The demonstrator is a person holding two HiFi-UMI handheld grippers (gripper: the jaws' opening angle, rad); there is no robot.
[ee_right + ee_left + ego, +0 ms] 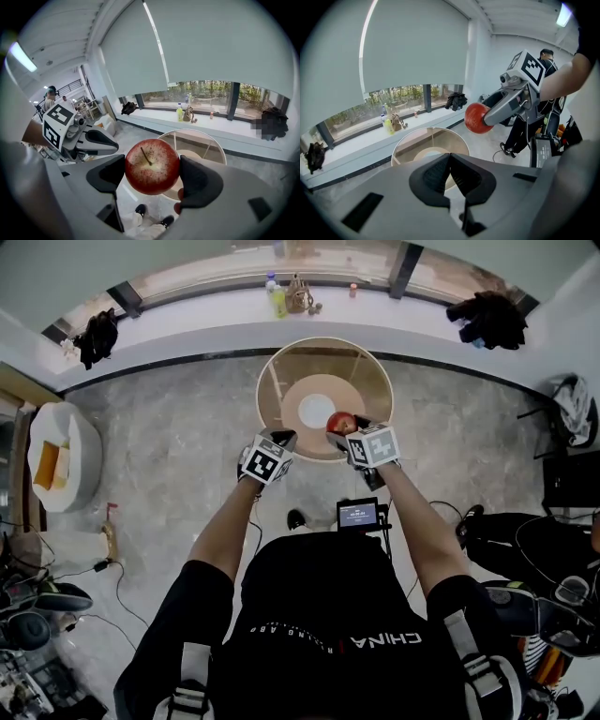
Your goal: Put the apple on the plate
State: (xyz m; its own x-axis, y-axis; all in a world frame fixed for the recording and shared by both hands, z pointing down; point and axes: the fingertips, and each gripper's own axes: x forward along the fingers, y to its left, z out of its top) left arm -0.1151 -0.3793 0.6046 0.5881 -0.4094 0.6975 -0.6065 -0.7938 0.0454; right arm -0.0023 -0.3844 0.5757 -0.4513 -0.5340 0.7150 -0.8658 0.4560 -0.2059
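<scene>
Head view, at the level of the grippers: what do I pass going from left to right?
white cushioned seat → left gripper → white plate → apple

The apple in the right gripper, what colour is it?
The apple is red with a yellowish, speckled patch; clearest in the right gripper view.
</scene>
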